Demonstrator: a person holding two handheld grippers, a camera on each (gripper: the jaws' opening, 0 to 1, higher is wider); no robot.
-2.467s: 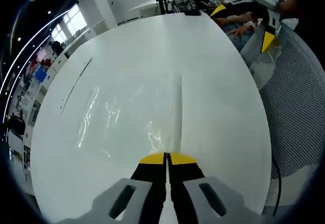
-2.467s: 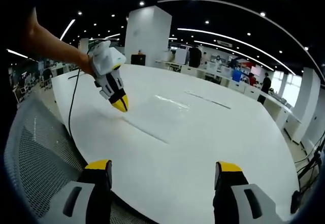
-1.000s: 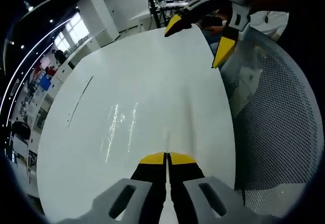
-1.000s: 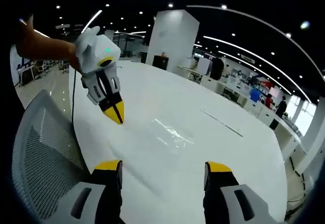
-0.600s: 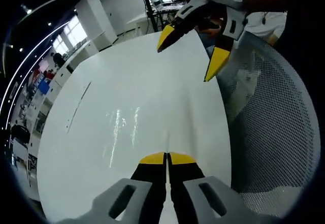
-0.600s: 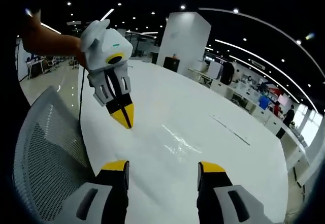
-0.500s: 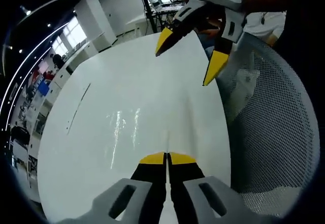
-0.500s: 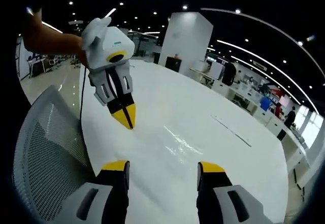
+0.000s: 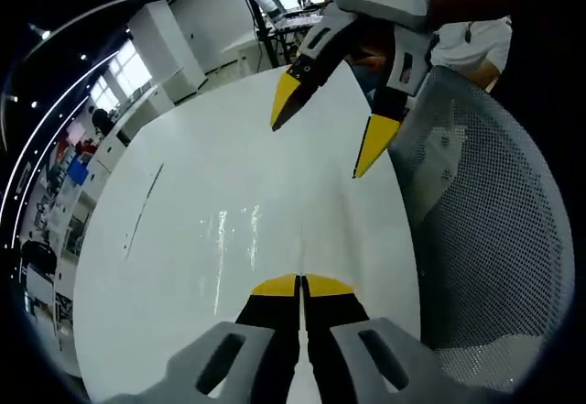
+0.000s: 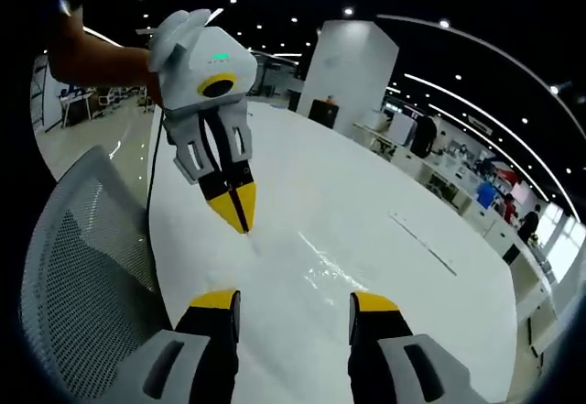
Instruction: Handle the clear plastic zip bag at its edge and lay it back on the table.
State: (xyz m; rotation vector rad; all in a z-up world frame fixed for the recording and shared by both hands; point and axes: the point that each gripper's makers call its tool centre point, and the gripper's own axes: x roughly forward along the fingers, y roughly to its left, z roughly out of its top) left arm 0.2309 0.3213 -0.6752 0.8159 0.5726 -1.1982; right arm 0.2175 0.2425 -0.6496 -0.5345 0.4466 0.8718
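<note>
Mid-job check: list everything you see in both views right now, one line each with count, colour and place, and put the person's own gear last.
Clear plastic zip bag: one, transparent with glare streaks, lying on the table ahead of the left claw, its near edge at that claw's tips.
Table: one, white, large with a rounded end, under both claws.
Mesh chair: one, grey-white, at the table's edge beside the person.
Pillar: one, white, behind the table's far side.
Background people and desks: several, too small to detail, in the far office.
Left claw: one, black with yellow tips, shut on the bag's edge.
Right claw: one, grey-white with yellow tips, open, above the table.
</note>
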